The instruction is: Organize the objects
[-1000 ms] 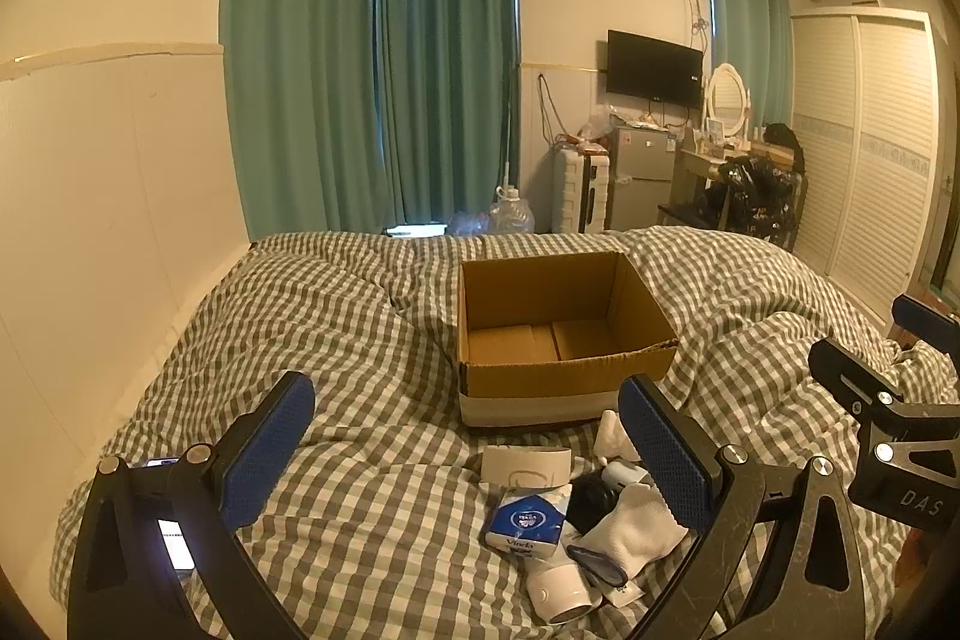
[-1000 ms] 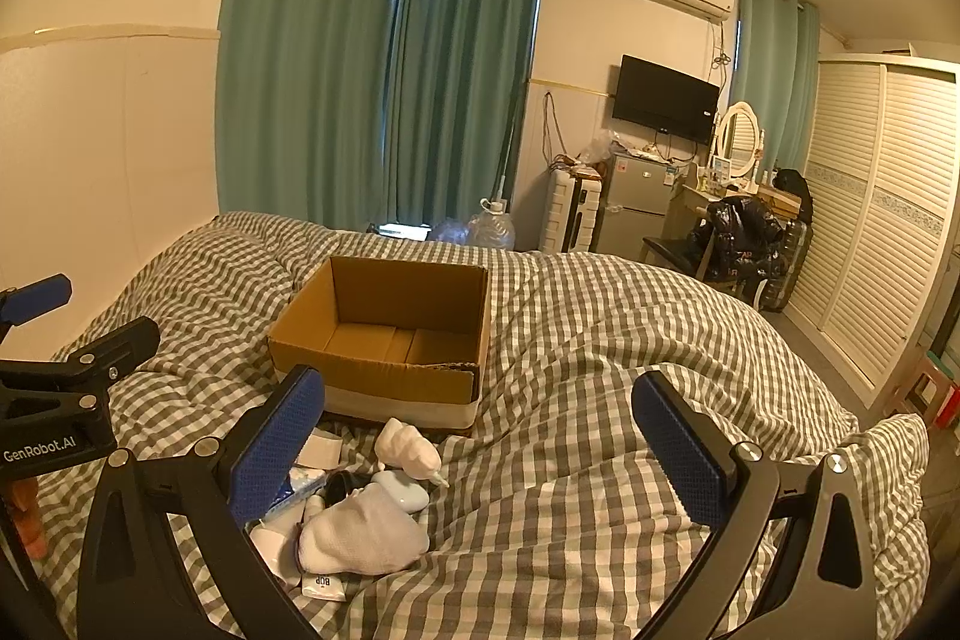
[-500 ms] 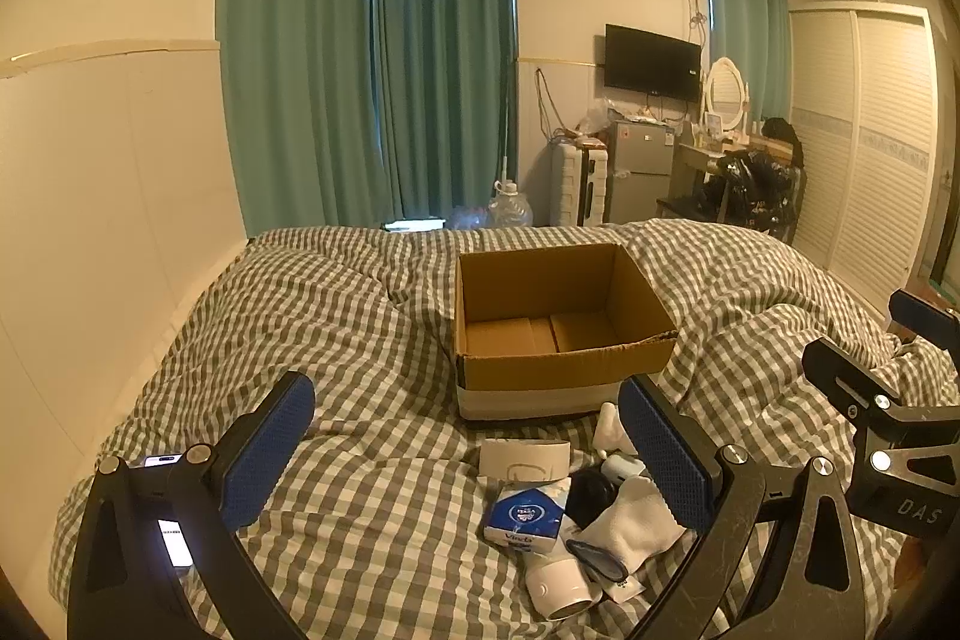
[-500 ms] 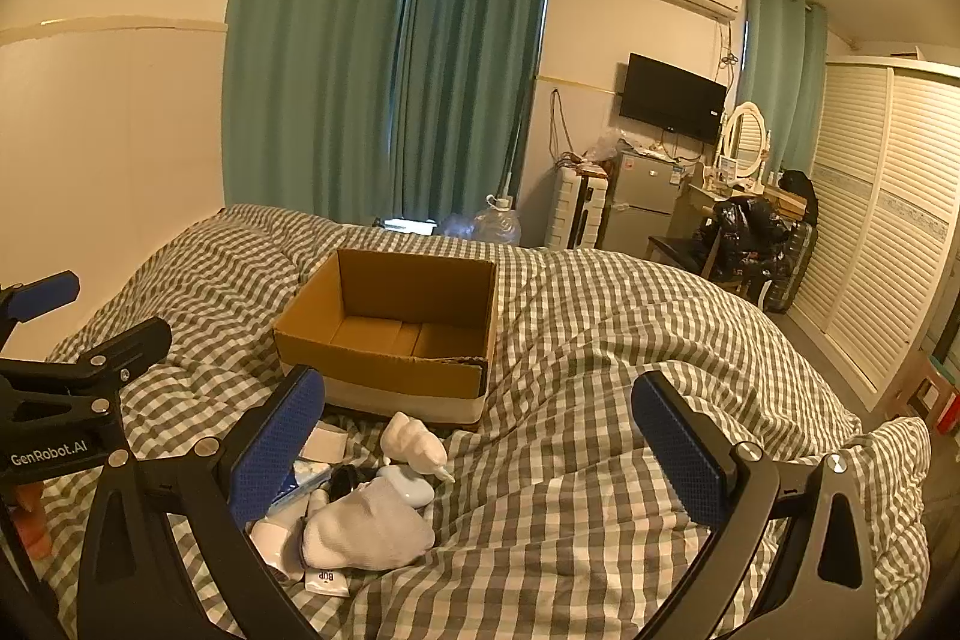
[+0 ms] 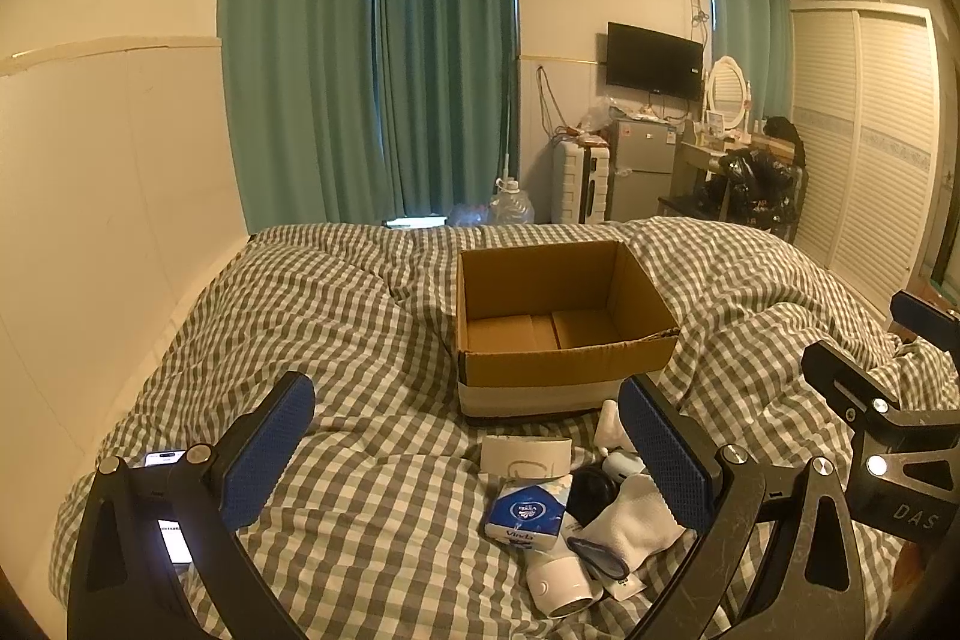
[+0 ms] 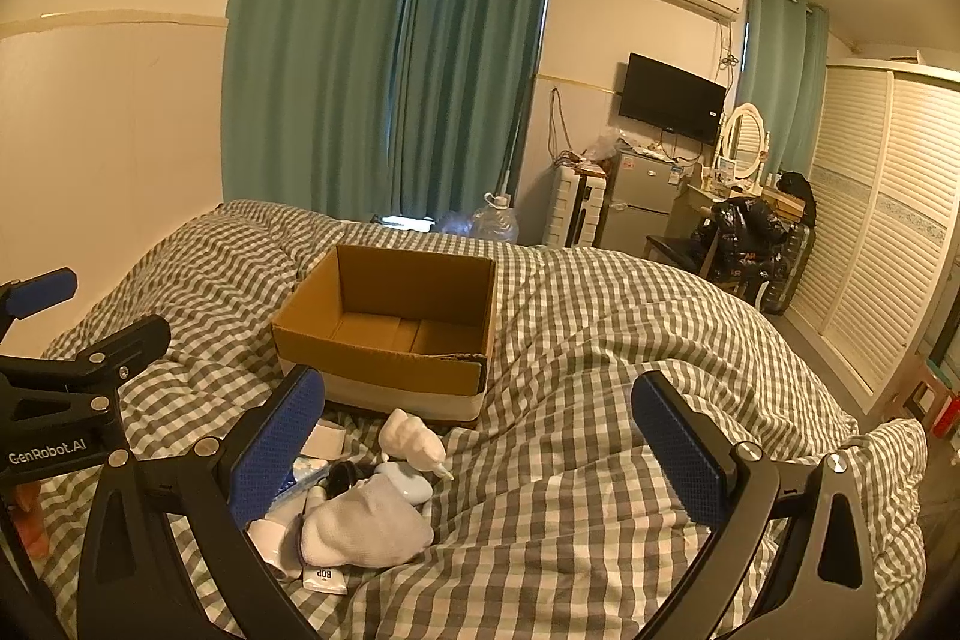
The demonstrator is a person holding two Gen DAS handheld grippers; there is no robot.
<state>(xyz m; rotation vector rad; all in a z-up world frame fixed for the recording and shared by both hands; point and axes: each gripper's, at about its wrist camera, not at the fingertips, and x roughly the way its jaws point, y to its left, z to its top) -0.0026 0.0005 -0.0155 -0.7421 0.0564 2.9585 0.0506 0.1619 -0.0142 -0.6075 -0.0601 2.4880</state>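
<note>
Lying at the far left of the checked duvet, a lit phone sat behind the left gripper, whose blue-padded fingers stood wide apart and empty above the bedding. Right of centre, an open cardboard box rested on the duvet, nothing visible inside it. Just in front of it lay a small heap: a white card, a blue tissue pack, a white sock, a white cup on its side and a white figurine. Farther right, the right gripper hung released too, holding nothing.
</note>
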